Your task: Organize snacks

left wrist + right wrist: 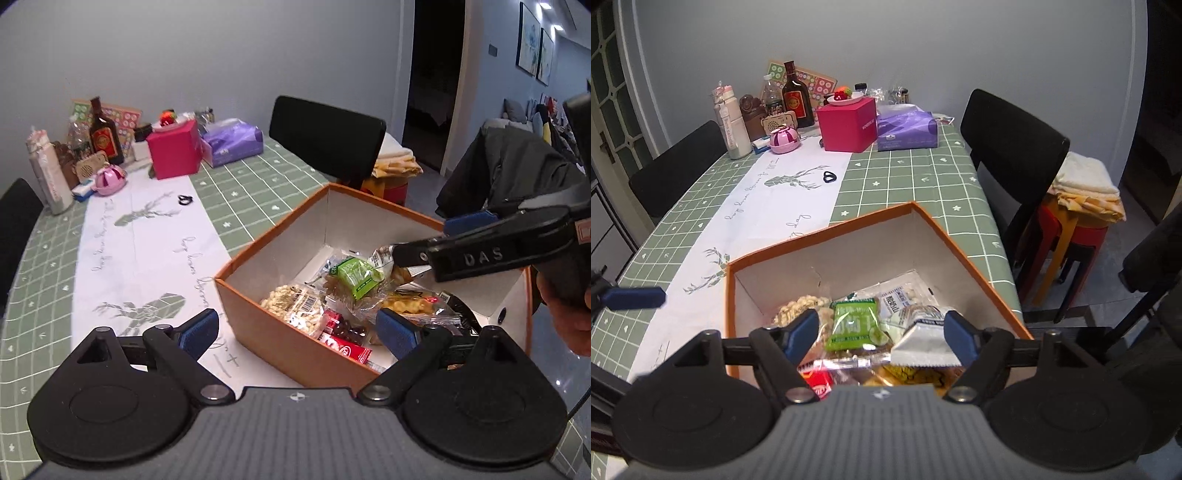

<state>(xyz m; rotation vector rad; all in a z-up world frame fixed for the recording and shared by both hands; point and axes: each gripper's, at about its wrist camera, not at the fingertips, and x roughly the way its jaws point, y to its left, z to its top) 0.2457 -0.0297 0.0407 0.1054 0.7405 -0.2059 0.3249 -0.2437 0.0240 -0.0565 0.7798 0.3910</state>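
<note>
Left wrist view: one orange box (pixel 295 343) with white inner walls sits on the desk (pixel 236 199), which wears a green checked cloth with a white runner. Inside the box lie several snack packets: one green-labelled packet (pixel 356 275), one clear bag of pale nuts (pixel 295 302), one red bar (pixel 347 349) and one yellow packet (pixel 410 304). The left gripper (pixel 297 332) stands wide with nothing between its blue pads, one finger outside the box and one over it. The right gripper (pixel 424 243) reaches in from the right; its arm reads "DAS". A hand (pixel 569 314) grips it.

Right wrist view: the right gripper (pixel 882 334) hangs wide over the box (pixel 975 266), its pads on either side of the green packet (pixel 855 326) and one white packet (pixel 923 343), not pressing them. Far along the desk (pixel 905 173) stand one pink box (pixel 847 125), one purple tissue pack (pixel 905 127) and one dark bottle (pixel 796 96). Packet print is too blurred to read.
</note>
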